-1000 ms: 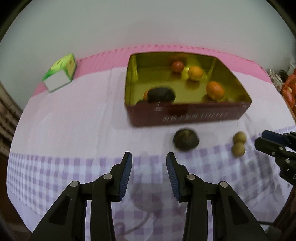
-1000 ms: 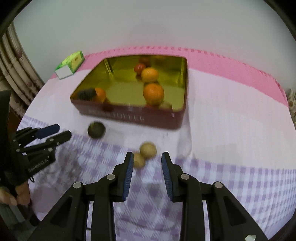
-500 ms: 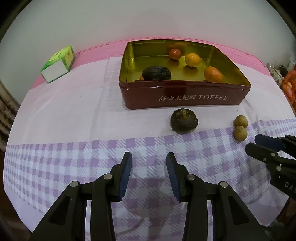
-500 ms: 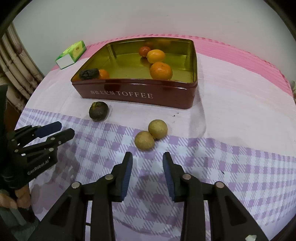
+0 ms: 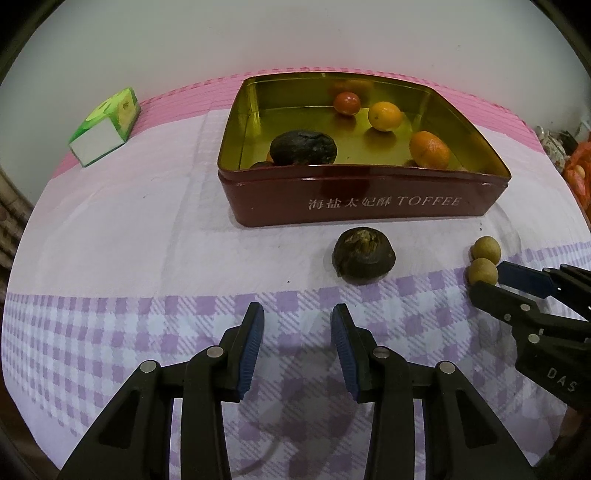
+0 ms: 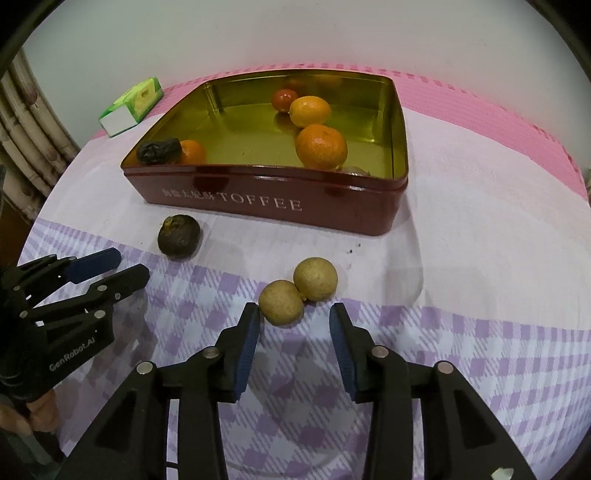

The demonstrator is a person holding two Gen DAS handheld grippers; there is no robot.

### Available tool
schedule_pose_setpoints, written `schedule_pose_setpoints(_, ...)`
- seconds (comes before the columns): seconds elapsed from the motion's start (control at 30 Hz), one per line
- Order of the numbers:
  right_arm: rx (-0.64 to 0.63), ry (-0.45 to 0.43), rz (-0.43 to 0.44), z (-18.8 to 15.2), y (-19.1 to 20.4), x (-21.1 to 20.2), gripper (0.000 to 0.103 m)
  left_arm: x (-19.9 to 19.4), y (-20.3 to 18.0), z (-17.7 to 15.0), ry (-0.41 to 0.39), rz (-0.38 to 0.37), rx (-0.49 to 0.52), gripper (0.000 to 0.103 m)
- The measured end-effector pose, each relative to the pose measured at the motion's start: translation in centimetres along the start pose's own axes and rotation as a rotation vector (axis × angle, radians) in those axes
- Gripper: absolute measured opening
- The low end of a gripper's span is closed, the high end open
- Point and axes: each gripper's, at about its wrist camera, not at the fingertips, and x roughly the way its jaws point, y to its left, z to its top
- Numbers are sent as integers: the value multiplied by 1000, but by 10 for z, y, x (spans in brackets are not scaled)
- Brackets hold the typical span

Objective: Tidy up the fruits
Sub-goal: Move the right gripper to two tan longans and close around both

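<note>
Low, right gripper (image 6: 293,317) gapes beside longan (image 6: 280,302).

A plain pale wall (image 5: 295,33) rises behind the desk (image 5: 110,229), lit evenly and without strong shadow. The desk wears a cloth, pink at the far edge, white in the middle, lilac check at the near side. A patterned curtain (image 6: 22,122) hangs in folds at the left in the right wrist view.
</note>
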Motion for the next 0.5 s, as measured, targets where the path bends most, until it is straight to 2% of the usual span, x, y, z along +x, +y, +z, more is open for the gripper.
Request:
schedule_pose_setpoints(0.3, -41, -14, -19, 6, 5, 4, 37, 4, -2, 5, 3, -2, -5, 40)
schedule_pose_setpoints(0.5, -56, -23, -28, 6, 6, 4, 30, 7, -5, 9, 4, -9, -1, 40)
